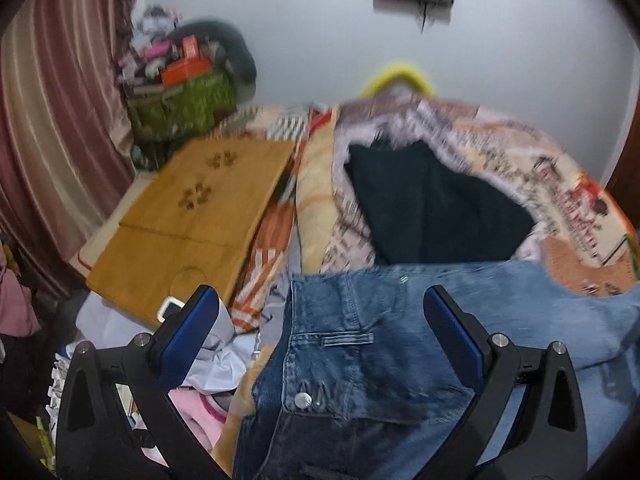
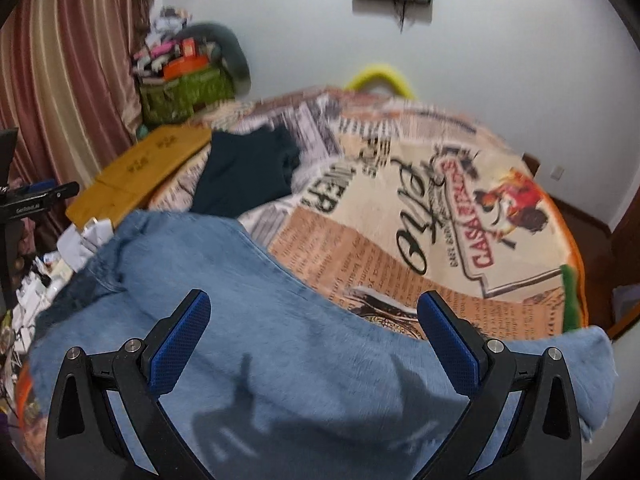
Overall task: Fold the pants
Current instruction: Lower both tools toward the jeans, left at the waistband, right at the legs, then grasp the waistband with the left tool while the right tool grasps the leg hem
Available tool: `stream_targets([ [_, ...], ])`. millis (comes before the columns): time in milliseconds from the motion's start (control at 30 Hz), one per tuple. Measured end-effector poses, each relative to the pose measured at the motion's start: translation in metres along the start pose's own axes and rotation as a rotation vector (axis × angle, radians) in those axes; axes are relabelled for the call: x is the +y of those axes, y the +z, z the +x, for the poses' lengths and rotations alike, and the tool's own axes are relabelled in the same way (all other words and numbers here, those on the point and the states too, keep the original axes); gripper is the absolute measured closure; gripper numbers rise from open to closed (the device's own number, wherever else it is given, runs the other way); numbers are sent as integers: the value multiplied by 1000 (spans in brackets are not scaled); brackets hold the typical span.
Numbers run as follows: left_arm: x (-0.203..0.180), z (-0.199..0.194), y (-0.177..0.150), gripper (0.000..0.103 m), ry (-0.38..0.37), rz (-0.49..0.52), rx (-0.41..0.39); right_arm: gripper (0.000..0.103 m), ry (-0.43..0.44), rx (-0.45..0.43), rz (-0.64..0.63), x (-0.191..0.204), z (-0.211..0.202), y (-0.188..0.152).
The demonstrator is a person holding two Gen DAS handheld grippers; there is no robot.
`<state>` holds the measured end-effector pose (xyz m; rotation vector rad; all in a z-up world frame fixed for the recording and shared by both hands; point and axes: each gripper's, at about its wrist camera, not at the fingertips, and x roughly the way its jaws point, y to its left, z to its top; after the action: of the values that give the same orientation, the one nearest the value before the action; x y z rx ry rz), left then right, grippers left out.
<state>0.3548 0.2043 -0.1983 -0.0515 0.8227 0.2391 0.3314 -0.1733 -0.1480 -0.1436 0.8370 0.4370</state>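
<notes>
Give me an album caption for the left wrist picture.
Open left tool poised over the jeans waistband on a printed blanket.

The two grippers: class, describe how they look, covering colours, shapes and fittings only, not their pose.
The left gripper and the right gripper look alike: two black plastic fingers, each faced with a blue textured pad, set on black angular arms with teardrop cut-outs and round silver bolt heads. No cables, sleeves or markings show.

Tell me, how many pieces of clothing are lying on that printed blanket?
2 that I can make out: blue jeans nearest the camera, and a dark garment farther back toward the wall. Others may be hidden among the clutter beside the wooden board.
</notes>
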Motion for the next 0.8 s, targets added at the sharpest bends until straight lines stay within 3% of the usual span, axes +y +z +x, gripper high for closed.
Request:
stream_targets([
  [133,0,54,-1,3,-37,-5,131,8,55,100,0,-11,33,5],
  [300,-8,107,-4,20,-77,-14,243,14,111,192,6,-18,69,9],
  [400,-12,133,-6,30,-54,2,305,16,144,236,11,-20,86,12],
  [467,-11,144,-7,38,-47,2,331,20,172,263,23,-20,97,12],
  [633,-12,163,-7,42,-81,-17,357,29,221,312,26,-18,121,11],
  [667,-13,167,-6,48,-108,-25,371,29,230,317,24,-17,124,10],
  [800,-13,179,-6,55,-123,-58,405,29,226,313,14,-13,128,8],
])
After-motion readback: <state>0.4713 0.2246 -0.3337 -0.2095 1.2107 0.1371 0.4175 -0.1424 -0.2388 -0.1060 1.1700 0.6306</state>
